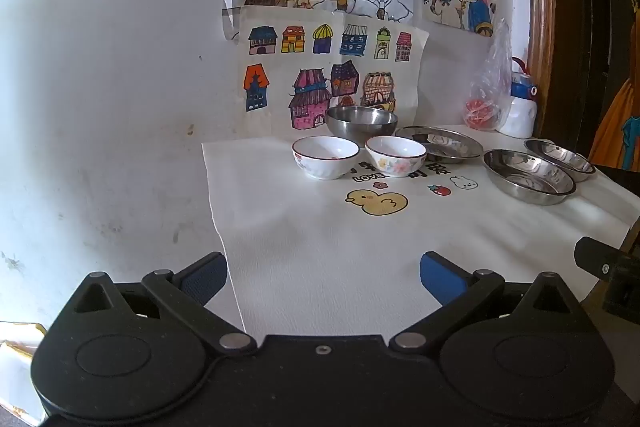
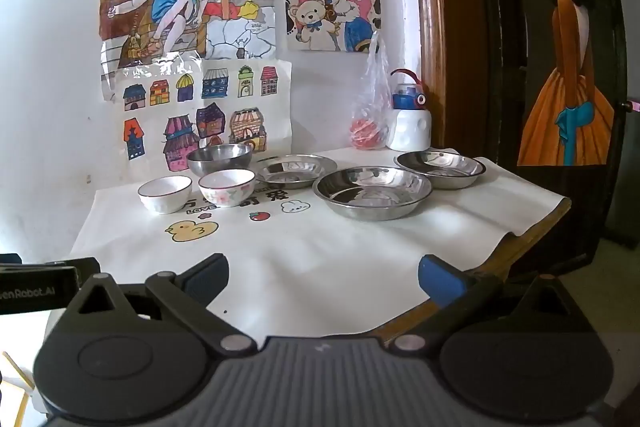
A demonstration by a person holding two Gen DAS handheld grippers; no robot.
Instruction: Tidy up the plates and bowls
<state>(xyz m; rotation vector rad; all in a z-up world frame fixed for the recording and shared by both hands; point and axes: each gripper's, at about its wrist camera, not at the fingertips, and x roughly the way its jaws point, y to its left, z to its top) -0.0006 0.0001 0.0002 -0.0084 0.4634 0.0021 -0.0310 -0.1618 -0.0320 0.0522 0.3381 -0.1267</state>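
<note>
Now the left gripper point(image 1: 323, 277) and the right gripper point(image 2: 323, 277) both hang over the near end of the desk point(image 2: 320, 267), fingers wide and holding nothing. Far back on the white cloth sit two china bowls point(image 2: 165, 193), side by side. A steel bowl point(image 2: 219, 158) stands behind them. Three steel plates point(image 2: 372, 191) lie to the right, near a bottle point(image 2: 410, 121).

Table point(image 2: 532, 227) under white printed cloth point(image 2: 320, 267) (duck, strawberry); cloth carries bowls, steel plates, bottle, bag.
</note>
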